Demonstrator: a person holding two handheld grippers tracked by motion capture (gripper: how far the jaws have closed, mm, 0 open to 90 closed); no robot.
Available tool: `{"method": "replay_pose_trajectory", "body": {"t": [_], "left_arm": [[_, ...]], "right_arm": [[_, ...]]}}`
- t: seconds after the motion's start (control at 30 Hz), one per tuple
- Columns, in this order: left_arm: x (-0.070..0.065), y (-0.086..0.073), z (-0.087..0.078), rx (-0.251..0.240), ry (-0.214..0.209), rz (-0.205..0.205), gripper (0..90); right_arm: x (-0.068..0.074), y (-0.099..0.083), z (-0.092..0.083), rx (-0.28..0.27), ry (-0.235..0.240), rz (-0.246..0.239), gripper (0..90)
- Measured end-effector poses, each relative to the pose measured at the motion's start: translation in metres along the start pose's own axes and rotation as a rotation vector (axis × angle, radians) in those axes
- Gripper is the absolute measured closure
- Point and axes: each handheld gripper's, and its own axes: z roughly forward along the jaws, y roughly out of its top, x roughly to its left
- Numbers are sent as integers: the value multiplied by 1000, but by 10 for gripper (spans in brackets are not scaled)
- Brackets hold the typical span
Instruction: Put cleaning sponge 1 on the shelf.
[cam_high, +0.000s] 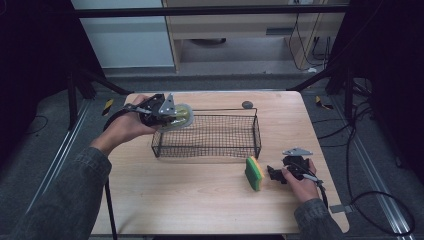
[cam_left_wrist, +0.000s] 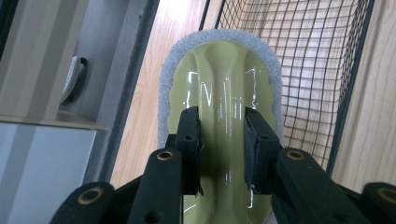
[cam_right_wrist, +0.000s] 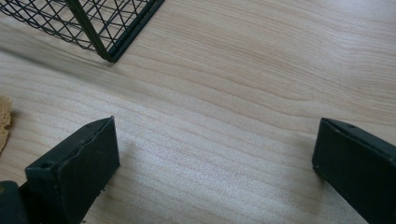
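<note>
Over wire basket (cam_high: 207, 136) edge, left gripper (cam_left_wrist: 222, 135) clamping unlabelled yellow-green scrubber (cam_left_wrist: 219, 79)

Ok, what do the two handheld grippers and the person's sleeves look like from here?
Both are black two-jaw tools. The left gripper and the right gripper each carry a grey three-cornered plate on top and trail a dark cable. In the gripper views the jaws are matte black bars with brass-coloured pivot rivets and blocky pads. The sleeves are grey-blue denim.

No readable text, label, brand, number or sign anywhere.
</note>
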Motion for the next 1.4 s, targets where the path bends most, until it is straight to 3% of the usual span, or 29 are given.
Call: {"method": "replay_pose_trajectory", "body": {"t": [0.17,0.5,1.0,1.4], "left_arm": [[1,3,11,14,-18,41,707],[0,-1,23,27,-50,77,707],[-5,-13,40,19,-98,44,708],[-11,-10,45,19,-113,52,707]], "right_arm": [[0,0,0,1,1,-3,9],[1,-1,-1,-2,2,-4,10],[1,-1,-1,0,2,-3,10],[1,-1,-2,-1,1,-3,10]]}}
